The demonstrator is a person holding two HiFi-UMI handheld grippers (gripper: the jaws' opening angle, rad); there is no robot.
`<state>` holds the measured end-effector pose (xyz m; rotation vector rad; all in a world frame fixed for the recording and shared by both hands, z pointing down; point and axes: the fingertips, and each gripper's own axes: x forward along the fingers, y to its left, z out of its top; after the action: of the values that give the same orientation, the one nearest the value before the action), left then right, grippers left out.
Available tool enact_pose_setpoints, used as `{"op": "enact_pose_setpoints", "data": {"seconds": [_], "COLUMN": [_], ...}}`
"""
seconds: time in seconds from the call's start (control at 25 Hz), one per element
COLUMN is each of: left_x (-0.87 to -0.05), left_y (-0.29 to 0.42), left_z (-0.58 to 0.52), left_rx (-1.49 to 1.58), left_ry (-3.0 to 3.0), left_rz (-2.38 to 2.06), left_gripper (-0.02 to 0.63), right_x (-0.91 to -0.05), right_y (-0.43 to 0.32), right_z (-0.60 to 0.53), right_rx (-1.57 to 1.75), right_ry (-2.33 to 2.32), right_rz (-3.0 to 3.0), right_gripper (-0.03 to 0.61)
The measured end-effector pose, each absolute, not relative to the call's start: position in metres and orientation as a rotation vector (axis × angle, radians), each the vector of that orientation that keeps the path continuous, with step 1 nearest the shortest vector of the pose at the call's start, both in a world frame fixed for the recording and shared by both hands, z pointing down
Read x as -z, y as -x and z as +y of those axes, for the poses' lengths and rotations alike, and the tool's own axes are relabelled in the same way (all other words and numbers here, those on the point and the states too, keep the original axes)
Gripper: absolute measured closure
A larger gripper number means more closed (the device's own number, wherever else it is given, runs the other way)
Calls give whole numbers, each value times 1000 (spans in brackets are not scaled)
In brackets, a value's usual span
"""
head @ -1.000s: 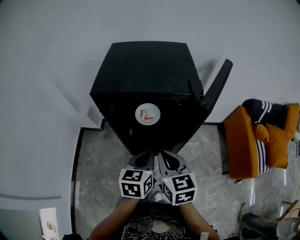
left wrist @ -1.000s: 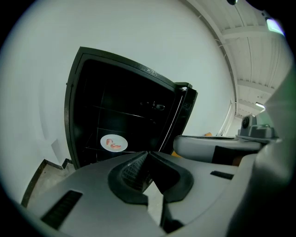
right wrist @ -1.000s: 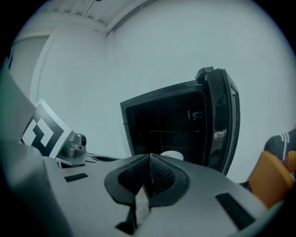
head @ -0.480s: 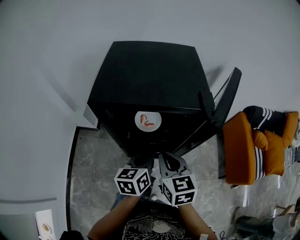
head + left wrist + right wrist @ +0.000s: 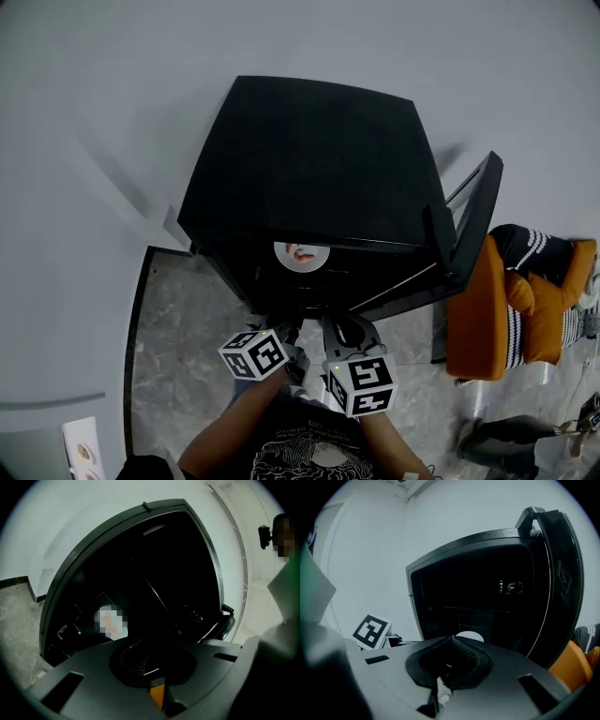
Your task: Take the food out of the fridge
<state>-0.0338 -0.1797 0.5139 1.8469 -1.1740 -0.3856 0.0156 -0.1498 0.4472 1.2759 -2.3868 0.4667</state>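
No legible words or numbers anywhere. Black-and-white square marker codes on left cube and right cube. Shirt print too small to read.

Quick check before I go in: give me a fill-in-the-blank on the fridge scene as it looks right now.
1. The door of the black fridge stands ____.
2. The white plate with the food sits ____ the fridge.
3. The jaws of the left gripper and the right gripper are both ____, with nothing held.
4. The chair beside the door is mostly ____.

Missing words: open; inside; shut; orange.
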Motion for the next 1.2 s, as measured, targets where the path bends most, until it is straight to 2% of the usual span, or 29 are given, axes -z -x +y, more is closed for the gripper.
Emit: {"op": "enact_pose_setpoints", "data": {"seconds": [0.52,0.88,1.0,1.2], "left_x": [-567,-604,-609,-624], "left_y": [38,51,50,47], "left_z": [-220,-238,-246,-257], "left_rx": [592,589,589,564], "left_ry": [-1679,-1594,-1582,-1557], "left_rz": [-998,-1025,-1008,-1003], "left_gripper": [598,594,543,517], "right_x": [-457,-460,-462,-466], "right_y": [-4,1,1,-1], "right_z": [-180,-203,-209,-216], "right_rx": [-432,-428,-434,-439], "right_ry": [-1241,-1249,-1254,-1262], "right_rz": [-2359,-2351,-2344,-2333], "right_gripper": [557,557,555,557]}}
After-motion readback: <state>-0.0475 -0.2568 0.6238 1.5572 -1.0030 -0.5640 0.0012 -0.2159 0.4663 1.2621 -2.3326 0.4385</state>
